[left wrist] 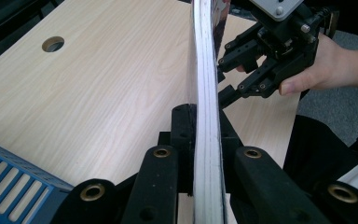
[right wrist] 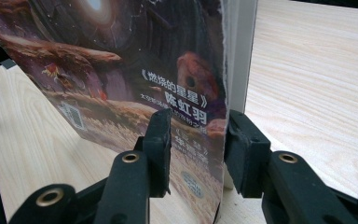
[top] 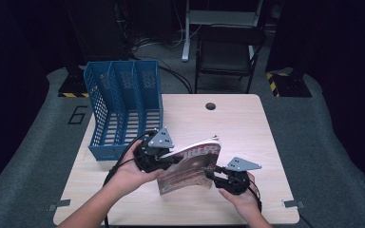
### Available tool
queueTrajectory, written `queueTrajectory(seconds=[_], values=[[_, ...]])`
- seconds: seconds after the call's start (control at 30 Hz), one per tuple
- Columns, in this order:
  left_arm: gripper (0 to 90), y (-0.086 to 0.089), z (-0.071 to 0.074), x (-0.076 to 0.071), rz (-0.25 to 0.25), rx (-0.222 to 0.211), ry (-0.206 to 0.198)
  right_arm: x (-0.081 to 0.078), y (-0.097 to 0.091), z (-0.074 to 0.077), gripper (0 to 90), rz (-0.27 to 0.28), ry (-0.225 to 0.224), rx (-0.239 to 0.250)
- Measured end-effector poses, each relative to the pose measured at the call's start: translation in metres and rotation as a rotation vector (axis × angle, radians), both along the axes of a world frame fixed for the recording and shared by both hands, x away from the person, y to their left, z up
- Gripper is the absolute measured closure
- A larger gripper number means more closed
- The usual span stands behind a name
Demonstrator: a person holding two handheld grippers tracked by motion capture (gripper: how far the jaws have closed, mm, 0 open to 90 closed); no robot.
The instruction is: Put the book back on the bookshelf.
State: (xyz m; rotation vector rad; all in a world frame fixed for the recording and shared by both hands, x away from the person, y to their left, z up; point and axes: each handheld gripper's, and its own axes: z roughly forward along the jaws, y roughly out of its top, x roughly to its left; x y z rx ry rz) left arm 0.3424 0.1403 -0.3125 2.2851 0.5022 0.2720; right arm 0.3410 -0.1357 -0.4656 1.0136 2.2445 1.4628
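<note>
Place: just in front of the blue perforated plastic three-slot file rack [top: 123,107], at its open front corner, a thin glossy magazine with a dark space-scene cover [top: 190,166] stands on edge over the pale wood-grain table [top: 247,123], held up between both tools.
Left gripper [left wrist: 208,123]: clamped on the magazine's page edge, on the end nearer the file rack.
Right gripper [right wrist: 198,140]: jaws sit either side of the magazine's lower corner, farther from the rack; the near jaw shows a slight gap from the cover, so the grip looks loose or only just closing.
Handling: light, floppy, slick-covered; the sheets bow between the two holds and likely slip under a weak pinch.
Where to hold: deep over the whole page stack, near the spine or corners, so it stays flat enough to enter a rack slot.
</note>
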Motion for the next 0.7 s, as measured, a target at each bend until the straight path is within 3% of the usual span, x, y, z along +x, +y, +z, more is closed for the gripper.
queueTrajectory(seconds=[0.53,0.63,0.7], values=[[83.7,0.001,0.0,0.002,0.002,0.003,0.0,0.001,0.0,-0.003,60.3,-0.007,0.011,-0.01],[83.7,0.002,-0.001,0.001,0.02,-0.008,-0.007,0.003,0.0,-0.008,59.5,-0.014,0.012,-0.032],[83.8,0.003,-0.001,0.002,0.027,-0.009,-0.01,0.005,0.001,-0.015,58.7,-0.005,0.033,-0.077]])
